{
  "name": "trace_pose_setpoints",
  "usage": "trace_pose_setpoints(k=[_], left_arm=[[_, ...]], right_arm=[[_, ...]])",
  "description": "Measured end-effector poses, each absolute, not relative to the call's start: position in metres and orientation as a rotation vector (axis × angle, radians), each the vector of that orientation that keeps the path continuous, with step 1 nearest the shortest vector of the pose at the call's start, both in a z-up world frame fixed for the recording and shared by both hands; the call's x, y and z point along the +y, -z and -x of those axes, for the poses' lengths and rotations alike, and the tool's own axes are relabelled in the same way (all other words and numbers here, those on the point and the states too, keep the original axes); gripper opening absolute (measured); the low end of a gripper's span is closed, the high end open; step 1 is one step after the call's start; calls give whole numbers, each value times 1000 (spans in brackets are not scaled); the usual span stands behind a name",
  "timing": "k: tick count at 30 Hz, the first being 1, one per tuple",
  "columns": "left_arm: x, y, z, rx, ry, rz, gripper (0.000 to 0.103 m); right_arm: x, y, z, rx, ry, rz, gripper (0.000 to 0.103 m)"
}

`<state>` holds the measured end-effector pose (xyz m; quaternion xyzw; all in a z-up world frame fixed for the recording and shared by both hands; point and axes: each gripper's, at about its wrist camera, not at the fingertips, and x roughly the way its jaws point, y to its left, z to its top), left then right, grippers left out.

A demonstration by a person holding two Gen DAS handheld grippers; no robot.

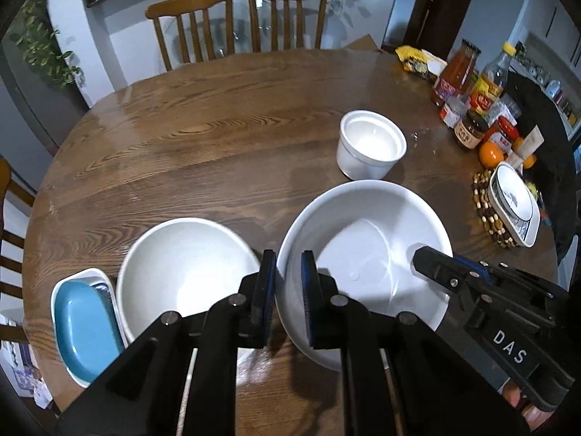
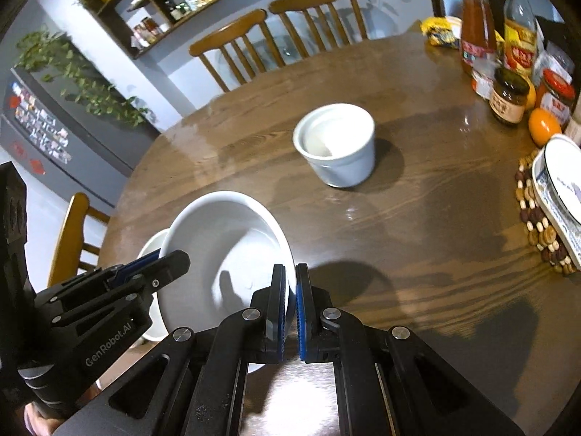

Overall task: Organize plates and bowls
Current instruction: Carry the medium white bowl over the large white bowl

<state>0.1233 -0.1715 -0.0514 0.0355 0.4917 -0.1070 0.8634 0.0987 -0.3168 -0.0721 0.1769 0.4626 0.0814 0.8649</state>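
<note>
Both tongs clamp the wide white ceramic bowl (image 1: 363,254) by opposite rims: left gripper (image 1: 287,290) and right gripper (image 2: 290,309), near the wooden tabletop's (image 1: 218,138) front edge. Keep it level, lowering squarely into the neighbouring white bowl (image 1: 185,272).

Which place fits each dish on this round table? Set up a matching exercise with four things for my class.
Things:
1. wide white bowl
2. small white cup
3. blue dish
4. patterned dish

Places:
A. on a beaded mat
B. inside a white tray, left edge
C. gripped at its rim by both grippers
D. alone, mid-table

Pairs: 1-C, 2-D, 3-B, 4-A
</note>
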Motion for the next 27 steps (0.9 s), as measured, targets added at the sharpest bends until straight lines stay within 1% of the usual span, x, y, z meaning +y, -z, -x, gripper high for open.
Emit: trace_pose_setpoints(k=[13,20,27], left_arm=[[-97,46,-105,1017,93,21,11],[-63,61,-111,1061,26,61,11],[-53,85,-123,1117,0,40,11]], right_arm=[[-240,72,-107,990,-300,-273,6],[-202,85,-122,1032,-354,-229,6],[-189,111,-136,1102,-355,-227,6]])
